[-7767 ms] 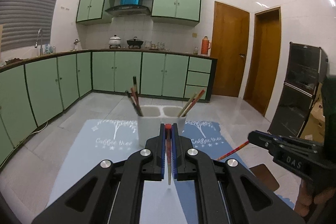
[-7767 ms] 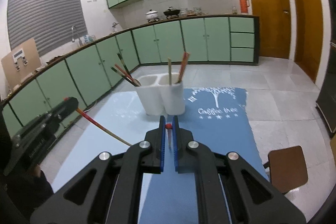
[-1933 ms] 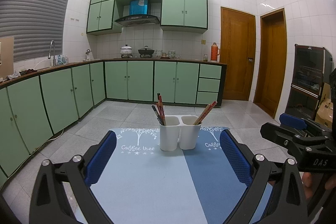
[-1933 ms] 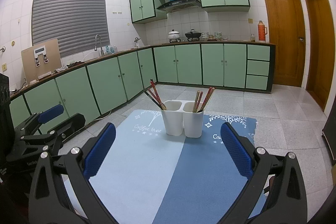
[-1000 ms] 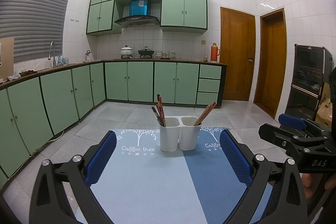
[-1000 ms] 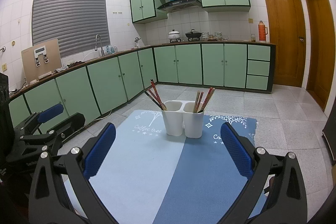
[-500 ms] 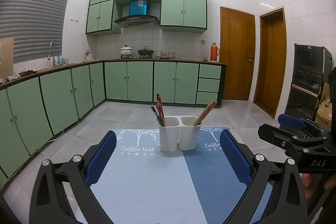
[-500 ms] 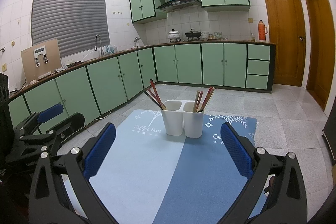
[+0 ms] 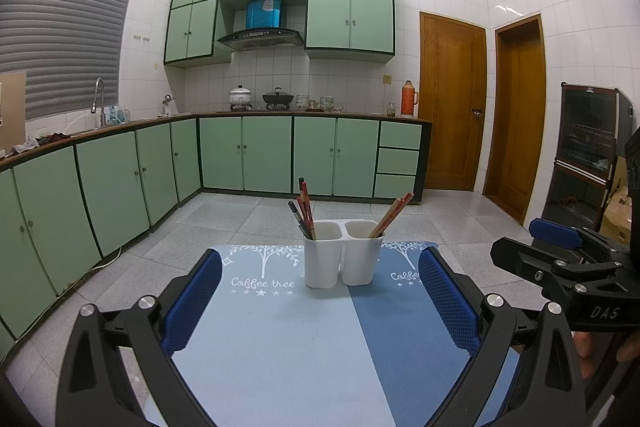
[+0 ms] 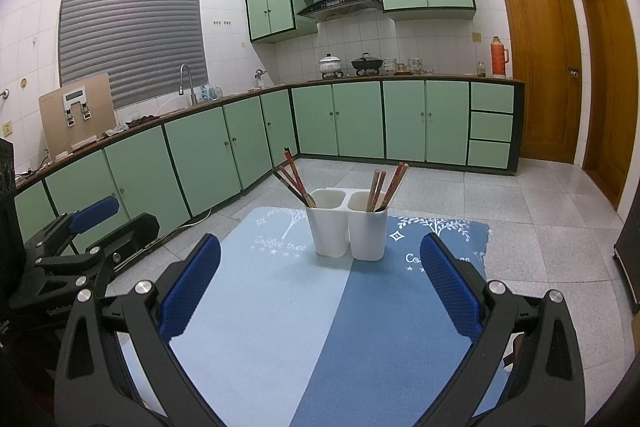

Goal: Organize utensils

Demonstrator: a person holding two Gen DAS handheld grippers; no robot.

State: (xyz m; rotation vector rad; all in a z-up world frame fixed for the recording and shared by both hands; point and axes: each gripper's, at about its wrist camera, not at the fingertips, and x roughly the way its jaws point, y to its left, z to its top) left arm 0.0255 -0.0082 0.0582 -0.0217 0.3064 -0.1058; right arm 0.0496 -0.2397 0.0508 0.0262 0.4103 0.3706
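A white two-cup utensil holder (image 9: pixel 342 254) stands at the far middle of the blue mat (image 9: pixel 280 339); it also shows in the right wrist view (image 10: pixel 347 231). Several red and dark chopsticks (image 9: pixel 304 209) lean in its left cup, and several red and tan chopsticks (image 9: pixel 390 213) lean in its right cup. My left gripper (image 9: pixel 320 303) is wide open and empty, well short of the holder. My right gripper (image 10: pixel 320 293) is wide open and empty too. Each gripper shows at the edge of the other's view.
The mat covers a table whose edges fall off to a tiled floor. Green kitchen cabinets (image 9: pixel 264 155) line the left and back walls. Two wooden doors (image 9: pixel 452 103) and a dark glass cabinet (image 9: pixel 588 155) stand at the right.
Both grippers earlier were each shut on a red chopstick; now both are open and empty, pulled back, and the holder has more chopsticks. Nothing has moved in the last second.
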